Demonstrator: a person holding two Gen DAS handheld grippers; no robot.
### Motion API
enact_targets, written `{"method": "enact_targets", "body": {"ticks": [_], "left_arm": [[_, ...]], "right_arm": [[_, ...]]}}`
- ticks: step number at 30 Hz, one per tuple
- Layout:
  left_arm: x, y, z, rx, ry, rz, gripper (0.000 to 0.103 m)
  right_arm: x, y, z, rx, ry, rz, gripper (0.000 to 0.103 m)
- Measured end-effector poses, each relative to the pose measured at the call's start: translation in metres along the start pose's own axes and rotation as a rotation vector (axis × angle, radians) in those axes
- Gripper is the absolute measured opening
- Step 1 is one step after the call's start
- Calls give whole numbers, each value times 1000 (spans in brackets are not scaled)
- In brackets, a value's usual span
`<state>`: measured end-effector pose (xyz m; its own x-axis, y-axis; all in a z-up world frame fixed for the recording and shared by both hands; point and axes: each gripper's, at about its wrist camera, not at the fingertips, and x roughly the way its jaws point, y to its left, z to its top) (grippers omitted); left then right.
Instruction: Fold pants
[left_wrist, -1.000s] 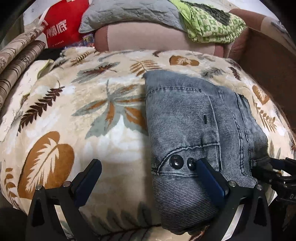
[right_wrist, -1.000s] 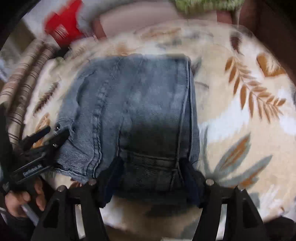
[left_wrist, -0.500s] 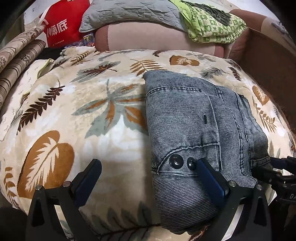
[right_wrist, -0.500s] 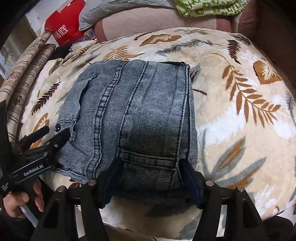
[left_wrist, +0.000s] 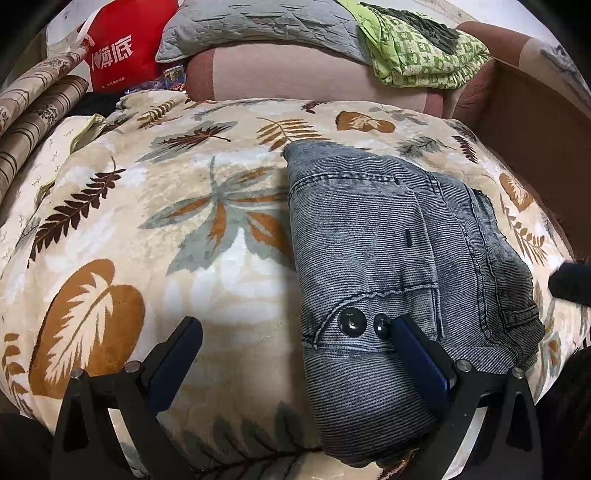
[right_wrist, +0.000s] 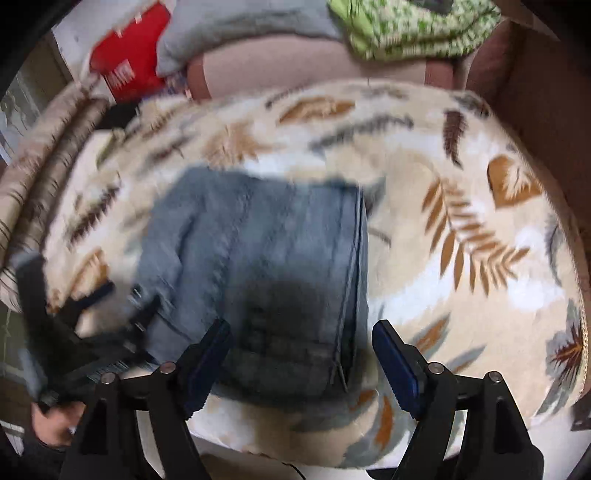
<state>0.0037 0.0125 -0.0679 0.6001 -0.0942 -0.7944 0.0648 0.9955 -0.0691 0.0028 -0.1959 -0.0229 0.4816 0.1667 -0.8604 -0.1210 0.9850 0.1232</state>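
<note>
my right tongs (right_wrist: 301, 363) are spreading, pads clear of the folded pants (right_wrist: 266, 266) below them. my left tongs (left_wrist: 295, 354) hang released, one pad just over the waistband by the buttons (left_wrist: 352, 322). the pants lie on the leaf-print blanket (left_wrist: 147, 229).
</note>
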Motion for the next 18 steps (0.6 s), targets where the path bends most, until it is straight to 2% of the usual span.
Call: {"method": "enact_targets", "body": {"ticks": [2, 4, 5, 8, 10, 11, 12, 14, 16, 18], "left_arm": [[0, 0, 0, 1, -2, 0, 103], [0, 0, 0, -4, 0, -6, 103], [0, 0, 0, -8, 8, -19, 102], [-16, 10, 4, -67, -24, -74, 102], [-30, 23, 8, -151, -97, -119, 102], [-33, 28, 10, -183, -105, -134, 102], [-30, 33, 12, -219, -82, -162, 102], [-13, 37, 10, -273, 12, -232, 102], [4, 36, 6, -309, 101, -316, 102], [7, 34, 6, -316, 110, -355, 102]], "right_arm": [[6, 5, 1, -16, -3, 1, 82], [30, 9, -8, -39, 69, -24, 82], [50, 10, -18, -68, 133, -52, 82], [53, 6, -17, -38, 137, -26, 85], [40, 7, -2, -58, 124, -31, 85], [31, 10, 9, -81, 102, -51, 85], [24, 13, 22, -99, 86, -52, 85], [15, 24, 51, -117, 66, -22, 85], [17, 53, 92, -194, 89, 13, 85], [30, 84, 123, -282, 134, 42, 85]]}}
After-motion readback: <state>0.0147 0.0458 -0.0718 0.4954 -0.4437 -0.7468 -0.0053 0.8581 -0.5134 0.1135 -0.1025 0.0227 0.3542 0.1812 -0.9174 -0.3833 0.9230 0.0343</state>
